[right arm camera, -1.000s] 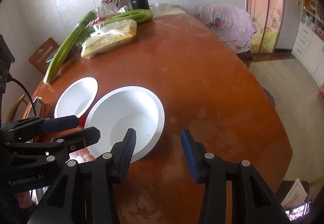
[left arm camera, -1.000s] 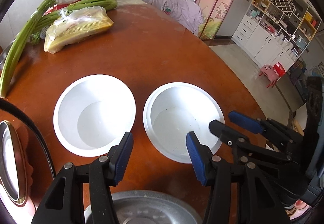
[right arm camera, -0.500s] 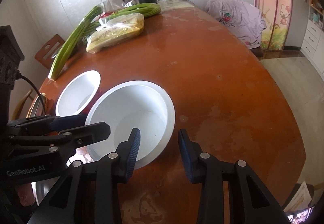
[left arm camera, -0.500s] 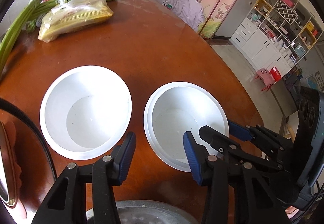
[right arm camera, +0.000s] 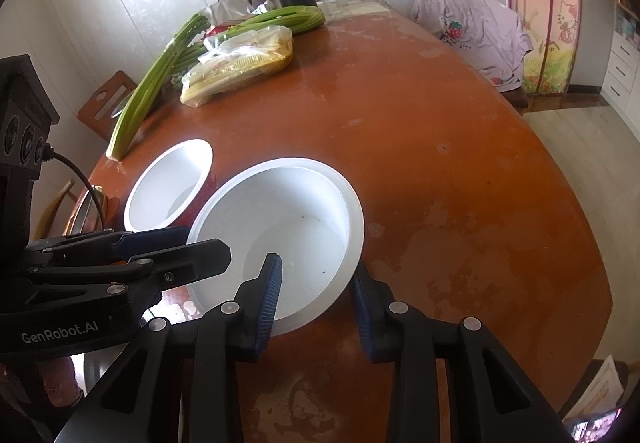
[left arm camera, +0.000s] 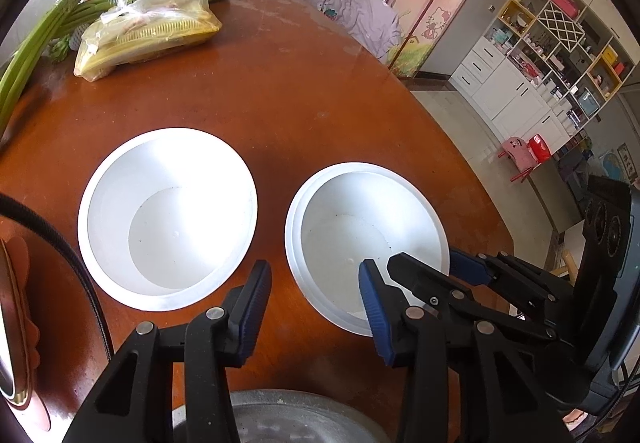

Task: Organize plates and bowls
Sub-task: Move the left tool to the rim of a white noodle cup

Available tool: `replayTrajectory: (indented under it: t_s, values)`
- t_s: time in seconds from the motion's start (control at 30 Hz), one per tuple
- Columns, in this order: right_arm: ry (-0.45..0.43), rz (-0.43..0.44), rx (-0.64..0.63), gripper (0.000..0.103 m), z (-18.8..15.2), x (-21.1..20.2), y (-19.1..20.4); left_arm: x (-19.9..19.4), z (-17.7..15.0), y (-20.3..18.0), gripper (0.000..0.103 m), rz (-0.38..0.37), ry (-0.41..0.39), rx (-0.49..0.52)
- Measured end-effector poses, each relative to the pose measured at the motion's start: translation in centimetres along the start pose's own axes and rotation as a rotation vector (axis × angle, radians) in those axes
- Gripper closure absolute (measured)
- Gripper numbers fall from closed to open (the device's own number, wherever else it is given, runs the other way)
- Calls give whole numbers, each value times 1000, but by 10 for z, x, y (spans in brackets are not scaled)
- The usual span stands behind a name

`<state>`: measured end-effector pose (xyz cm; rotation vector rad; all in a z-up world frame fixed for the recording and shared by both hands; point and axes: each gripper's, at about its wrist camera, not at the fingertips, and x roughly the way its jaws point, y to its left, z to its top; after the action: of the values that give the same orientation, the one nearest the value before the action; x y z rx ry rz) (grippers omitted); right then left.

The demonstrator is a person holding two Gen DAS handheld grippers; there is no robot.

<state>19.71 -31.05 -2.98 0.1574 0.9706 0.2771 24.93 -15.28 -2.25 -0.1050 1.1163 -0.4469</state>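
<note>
1. The nearer white bowl (right arm camera: 280, 239) sits on the table (right arm camera: 440, 163); the right tool (right arm camera: 316, 295) straddles its rim, jaws closing.
2. The left tool (left arm camera: 316, 303), narrowing, holds nothing; the second bowl (left arm camera: 168, 215) lies ahead-left.
3. Likely next: lift, nest the bowls.

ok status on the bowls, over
left gripper, right gripper closing, both astride right-hand white bowl rim, not clamped. left-hand white bowl alongside, apart. nothing blocking.
</note>
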Motion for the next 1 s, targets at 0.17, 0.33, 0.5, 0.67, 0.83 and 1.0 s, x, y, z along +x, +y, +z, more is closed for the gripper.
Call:
replayTrajectory:
  t_s: [0.17,0.33,0.5,0.67,0.83,1.0]
  values:
    - [-8,0,-6,67,-1,-6,3,-7,-2,-1,58,-4,-14,6]
    - [-25,1,-13,67,-2,-15,8,-17,-5,-2,58,-6,-33,16]
    - [-41,2,-24,67,-3,-23,14,-25,-8,-3,58,5,-49,27]
    - [-58,7,-27,67,-7,-32,19,-36,-14,-6,58,12,-67,40]
    - [-77,1,-36,68,-9,-41,25,-45,-18,-8,58,8,-83,48]
    - [-96,5,-46,68,-12,-51,32,-56,-23,-9,58,5,-105,51]
